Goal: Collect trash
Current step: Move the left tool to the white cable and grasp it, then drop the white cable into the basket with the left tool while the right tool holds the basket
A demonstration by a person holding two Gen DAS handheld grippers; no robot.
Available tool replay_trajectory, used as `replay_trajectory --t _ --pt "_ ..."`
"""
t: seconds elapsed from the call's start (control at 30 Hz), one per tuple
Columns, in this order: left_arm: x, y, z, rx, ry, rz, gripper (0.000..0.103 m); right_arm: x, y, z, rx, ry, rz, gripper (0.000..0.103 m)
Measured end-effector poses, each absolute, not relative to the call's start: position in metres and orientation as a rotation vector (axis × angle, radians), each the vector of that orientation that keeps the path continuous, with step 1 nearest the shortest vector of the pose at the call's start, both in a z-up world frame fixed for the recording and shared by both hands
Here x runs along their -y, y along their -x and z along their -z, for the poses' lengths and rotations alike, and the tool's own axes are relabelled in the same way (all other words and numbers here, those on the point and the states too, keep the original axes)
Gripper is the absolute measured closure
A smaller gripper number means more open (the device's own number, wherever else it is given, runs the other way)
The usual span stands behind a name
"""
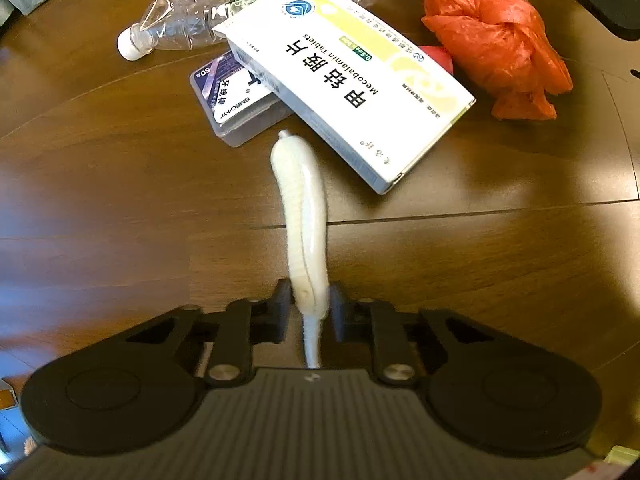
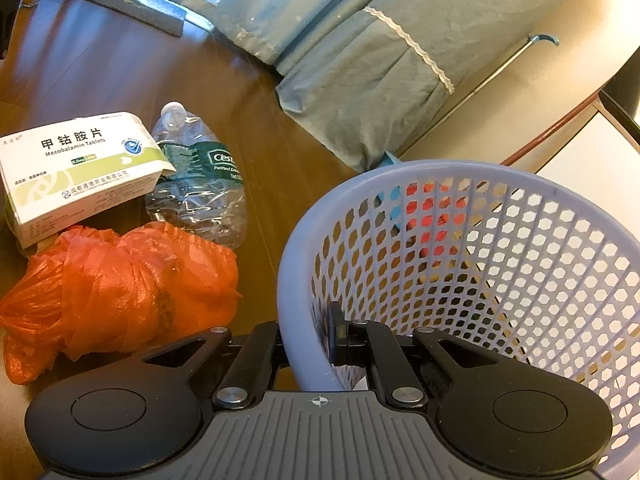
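1. The left gripper [image 1: 310, 306] points down at the floor [image 1: 120, 208] and its fingers are pinched on the near end of a pale tube [image 1: 302, 216]. The tube still looks to be lying on the wood, tip towards the rest of the pile, so I'd call this caught but not lifted.

2. The right gripper [image 2: 310, 344] has its fingers clamped on the rim of the basket [image 2: 304, 264], one inside the wall and one outside. Seems to be just holding it steady, right next to the trash.

3. Still on the floor: pill box [image 1: 352, 92], propped on a small clear case [image 1: 236, 100], a crushed bottle [image 1: 180, 24] behind it, and an orange bag [image 1: 492, 36] off to the side. There's something small and red tucked between box and bag, can't tell what.

4. What's in the basket? Hard to say. The part of the inside I can see looks bare, and the coloured bits showing through the mesh seem to be behind it, not in it.

5. So my read: early days. One item gripped, nothing clearly binned yet, four or so pieces left.
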State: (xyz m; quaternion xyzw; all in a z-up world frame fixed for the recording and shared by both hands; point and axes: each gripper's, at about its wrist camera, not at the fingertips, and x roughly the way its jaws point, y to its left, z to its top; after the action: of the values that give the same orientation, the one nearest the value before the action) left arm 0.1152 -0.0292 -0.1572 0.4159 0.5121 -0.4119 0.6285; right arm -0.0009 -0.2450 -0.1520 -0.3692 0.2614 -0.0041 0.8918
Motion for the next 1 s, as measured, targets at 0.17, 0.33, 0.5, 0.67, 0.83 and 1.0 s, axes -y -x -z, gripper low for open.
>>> replay_trajectory --t 0.17,0.33,0.5,0.67,0.83,1.0 --pt "0.027 -0.114 0.147 -1.159 -0.999 0.938 0.087 0.245 0.0 0.152 -0.541 0.759 0.015 0.1" --pt "0.024 -0.119 0.121 -1.13 -1.009 0.899 0.087 0.245 0.0 0.152 -0.546 0.755 0.015 0.1" --pt "0.022 -0.121 0.095 -1.108 -1.016 0.867 0.087 0.245 0.0 0.15 -0.549 0.753 0.016 0.1" --pt "0.032 -0.109 0.057 -0.993 -1.089 0.892 0.087 0.245 0.0 0.15 -0.553 0.76 0.011 0.1" --pt "0.06 -0.101 0.031 -0.907 -1.133 0.935 0.087 0.244 0.002 0.151 -0.555 0.769 0.006 0.1" --pt "0.094 -0.086 0.001 -0.754 -1.179 0.982 0.087 0.244 0.005 0.151 -0.553 0.775 0.001 0.1"
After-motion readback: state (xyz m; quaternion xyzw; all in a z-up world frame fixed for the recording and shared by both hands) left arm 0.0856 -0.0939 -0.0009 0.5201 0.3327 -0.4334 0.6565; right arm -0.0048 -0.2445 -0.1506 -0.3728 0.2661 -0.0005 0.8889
